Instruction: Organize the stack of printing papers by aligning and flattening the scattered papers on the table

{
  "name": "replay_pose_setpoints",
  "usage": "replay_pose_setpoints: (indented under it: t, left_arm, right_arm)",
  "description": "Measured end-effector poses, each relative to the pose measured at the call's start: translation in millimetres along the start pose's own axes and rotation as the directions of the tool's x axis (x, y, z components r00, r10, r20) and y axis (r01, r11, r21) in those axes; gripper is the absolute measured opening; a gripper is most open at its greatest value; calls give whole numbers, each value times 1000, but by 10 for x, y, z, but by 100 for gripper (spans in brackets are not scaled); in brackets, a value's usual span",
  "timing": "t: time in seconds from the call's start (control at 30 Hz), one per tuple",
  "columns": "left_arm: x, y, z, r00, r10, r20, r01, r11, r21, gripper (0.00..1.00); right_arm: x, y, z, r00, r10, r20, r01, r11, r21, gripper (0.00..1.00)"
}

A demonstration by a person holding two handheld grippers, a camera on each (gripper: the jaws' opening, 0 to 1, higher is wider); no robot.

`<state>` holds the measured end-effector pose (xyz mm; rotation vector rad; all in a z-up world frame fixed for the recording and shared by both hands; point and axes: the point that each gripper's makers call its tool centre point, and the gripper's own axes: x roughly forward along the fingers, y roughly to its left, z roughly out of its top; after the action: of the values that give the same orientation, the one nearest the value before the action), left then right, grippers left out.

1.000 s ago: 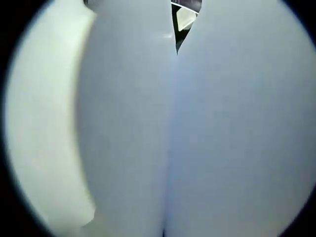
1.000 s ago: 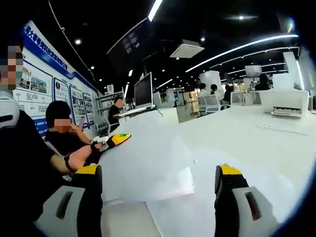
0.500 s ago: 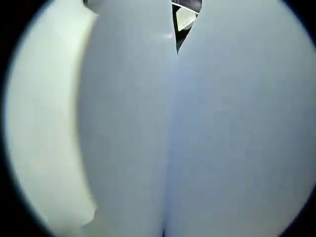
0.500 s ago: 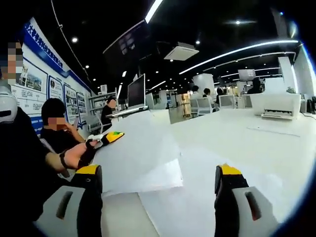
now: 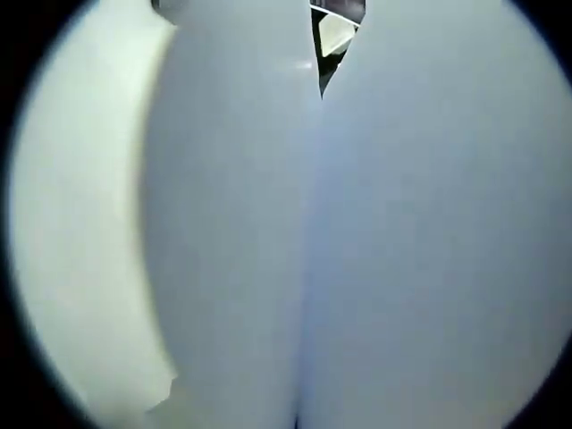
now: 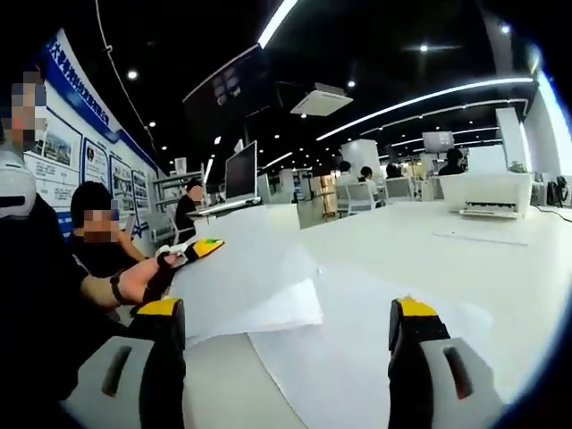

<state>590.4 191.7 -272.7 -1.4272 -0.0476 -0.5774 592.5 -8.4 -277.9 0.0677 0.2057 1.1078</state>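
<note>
White paper sheets (image 5: 402,250) press close against the left gripper view, with a seam between two sheets running down the middle to the bottom edge; the jaws are hidden behind them. In the right gripper view the left gripper (image 6: 201,248), yellow-tipped and held by a gloved hand (image 6: 147,277), grips the far left edge of the paper stack (image 6: 250,286) and holds that side lifted off the white table (image 6: 465,268). A loose sheet (image 6: 357,349) lies flat on the table. My right gripper (image 6: 286,317) stands open above it, short of the stack, with nothing held.
A white printer (image 6: 487,192) sits at the table's far right, with another sheet (image 6: 483,237) lying in front of it. A monitor (image 6: 241,170) stands at the far end. A seated person (image 6: 94,237) is at the left, with several others in the distance.
The left gripper view is the same. The right gripper view has shifted a little, and the lifted stack now shows smaller and lower, closer to the table.
</note>
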Motion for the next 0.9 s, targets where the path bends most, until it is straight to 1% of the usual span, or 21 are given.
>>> replay_pose_setpoints:
  t: [0.23,0.4,0.67,0.9]
  left_arm:
    - [-4,2,2,1000,3,2,-3,1000,-2,6]
    - [-5,0,-3,1000,4,1,-4,1000,-3,6]
    - [-3,2,2,1000,4,-1,-4,1000,-5,6]
    - [-1,3,3,1000,5,0,-5,1000,-2,6]
  right_arm:
    - [-130,-75,-8,999,-36,10,36,999,0,90]
    - [-207,-108,-61,999,-51,4,51,999,6,90]
    - [-299,-153,-90,997,-75,6,75,997,13,90]
    - [-397,-282,-104,994,-110,11,110,993,32,90]
